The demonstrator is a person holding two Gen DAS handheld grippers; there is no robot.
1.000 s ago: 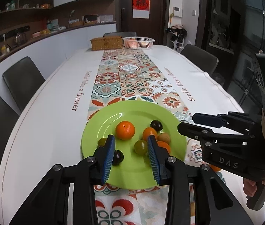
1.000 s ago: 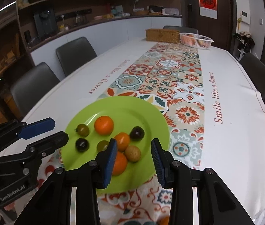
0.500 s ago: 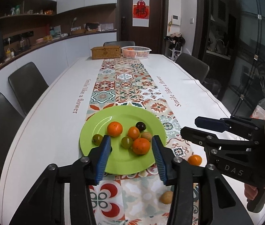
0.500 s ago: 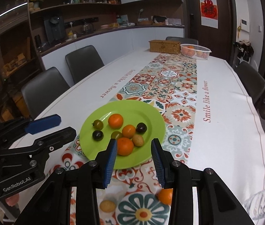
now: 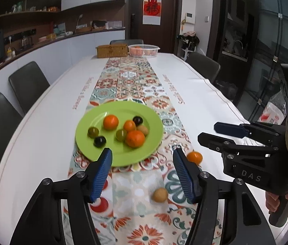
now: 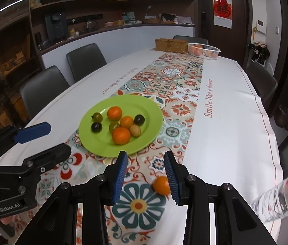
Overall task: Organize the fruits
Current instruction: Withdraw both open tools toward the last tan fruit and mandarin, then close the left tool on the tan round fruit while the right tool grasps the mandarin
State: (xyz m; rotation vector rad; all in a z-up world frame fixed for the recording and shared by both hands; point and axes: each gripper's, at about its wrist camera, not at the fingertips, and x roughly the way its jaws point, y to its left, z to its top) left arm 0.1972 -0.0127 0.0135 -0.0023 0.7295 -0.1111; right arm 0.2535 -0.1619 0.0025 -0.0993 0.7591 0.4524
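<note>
Left wrist view: a green plate (image 5: 95, 153) sits on the patterned table runner (image 5: 131, 81) of a long white dining table (image 5: 42, 126), already holding seven fruits, among them a large orange (image 5: 135, 138) at its near edge, two smaller oranges, two dark plums, two greenish ones and a brown longan-like fruit (image 5: 143, 129); two pieces remain off the plate, a small orange (image 5: 194, 157) just right of the plate's near rim and a brown round fruit (image 5: 160, 195) nearer the camera on the runner; the left gripper (image 5: 142, 173) hovers above the runner with its blue pads spread wide and nothing between them, the brown fruit lying below its right pad; the right gripper (image 6: 146, 175), seen in its own camera, is likewise parted and empty, with the stray orange (image 6: 161, 184) partly hidden behind its right pad, whether touching it cannot be told; at the far end stand a wicker box (image 6: 171, 45) and a white basket (image 6: 204, 51) holding more oranges; by appearances the sorting is mostly done, with the two loose fruits left to lift onto the plate.
</note>
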